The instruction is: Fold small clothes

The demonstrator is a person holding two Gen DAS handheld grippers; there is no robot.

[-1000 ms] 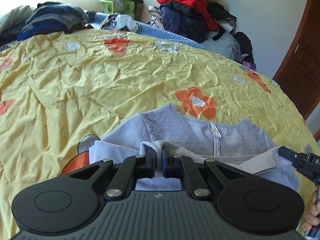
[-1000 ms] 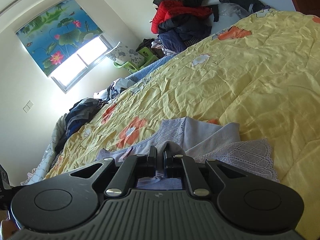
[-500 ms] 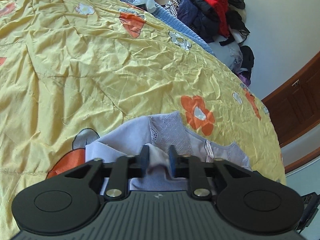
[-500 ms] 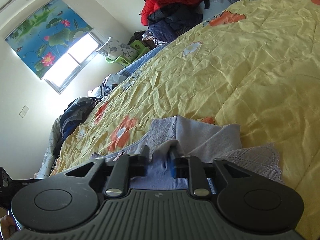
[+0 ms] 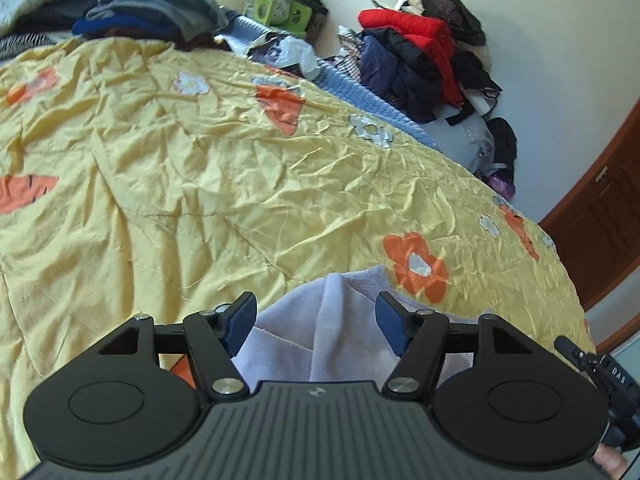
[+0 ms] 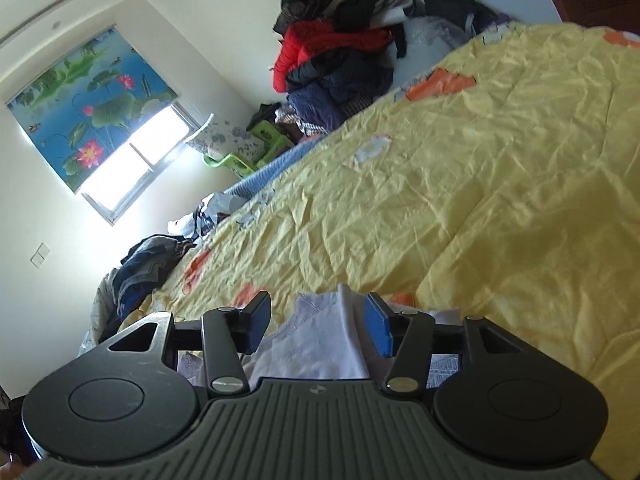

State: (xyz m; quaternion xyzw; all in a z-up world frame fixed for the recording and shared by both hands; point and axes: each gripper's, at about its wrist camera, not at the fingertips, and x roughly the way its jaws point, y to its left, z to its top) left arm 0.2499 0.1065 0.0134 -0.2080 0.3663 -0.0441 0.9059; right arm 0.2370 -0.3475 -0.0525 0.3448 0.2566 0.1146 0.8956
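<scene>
Between the blue pads of the left gripper [image 5: 316, 322], whose jaws have just been opening and now stand apart, a ridge of the pale lilac garment [image 5: 344, 312] rises without being pinched. The right gripper [image 6: 318, 322] has likewise just been opening; its right pad seems to brush a fold of the same cloth, its left pad stands clear. The garment lies at the near edge of the yellow quilt [image 5: 240, 184], just short of an orange flower. It looks light, thin and limp, likely to slump and crease when released, so a hold on a hem or corner, through both layers, should serve best. Piled clothes [image 5: 420, 56] sit far off against the wall.
</scene>
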